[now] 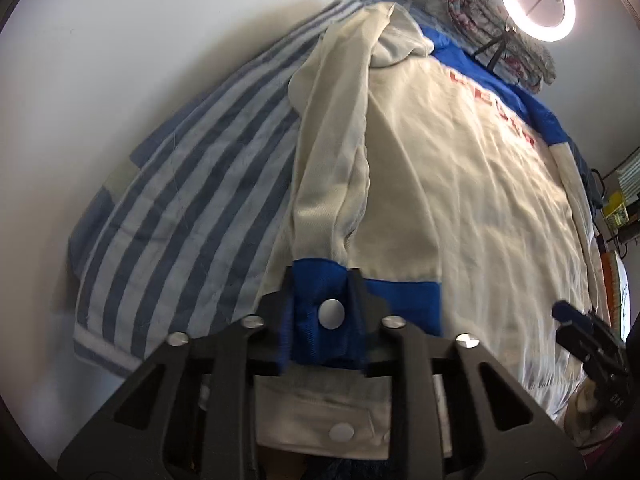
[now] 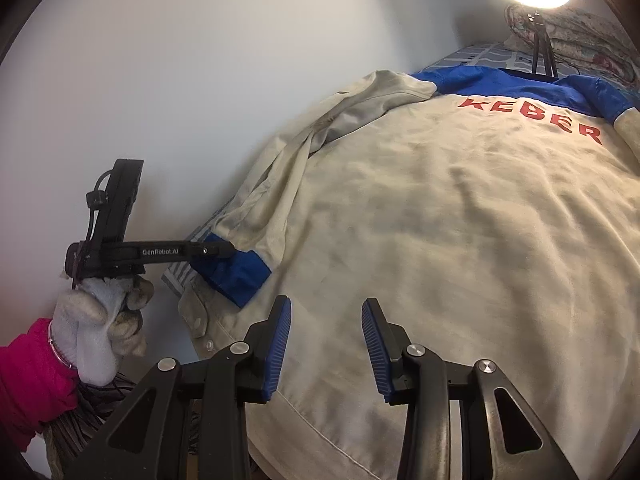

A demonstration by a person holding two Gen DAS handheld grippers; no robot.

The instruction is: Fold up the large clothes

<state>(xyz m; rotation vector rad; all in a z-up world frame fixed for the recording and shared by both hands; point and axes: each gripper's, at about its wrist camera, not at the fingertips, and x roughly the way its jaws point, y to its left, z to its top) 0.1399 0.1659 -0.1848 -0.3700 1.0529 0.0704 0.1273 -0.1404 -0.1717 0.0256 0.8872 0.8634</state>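
Across the striped bedsheet (image 1: pixel 172 184) a big cream jacket (image 2: pixel 440 220) is lying spread flat, back side up, its red lettering (image 2: pixel 532 116) showing just below a blue yoke (image 2: pixel 520 88) at the far end. Its near sleeve (image 1: pixel 332 152) is lying folded lengthwise along the jacket's edge, running down toward us beside the pale wall (image 1: pixel 140 60).

And the left gripper (image 1: pixel 320 292) is clamping that sleeve's blue cuff (image 1: pixel 316 280): the fingers are pressing the fabric from both sides, with a silver snap button (image 1: pixel 331 313) sitting right between them. From the right wrist view the same tool (image 2: pixel 224 252) is reaching in from the side, its tip touching the cuff (image 2: pixel 236 276), and a hand in a pale knit glove (image 2: pixel 100 320) is gripping its handle, a pink sleeve (image 2: pixel 32 380) behind it.

Meanwhile the right gripper (image 2: pixel 326 340) is hovering over the jacket's lower back, jaws standing partly apart with nothing between them, its blue ribbed pads (image 2: pixel 280 344) facing each other above the cloth. Whether they are grazing the fabric I cannot tell.

Up at the head of the bed, a lit ring light (image 1: pixel 538 0) is glowing on its small tripod, next to a bundled floral quilt (image 1: pixel 480 28). A cream flap with a second snap (image 1: pixel 340 432) is lying directly under the left gripper.
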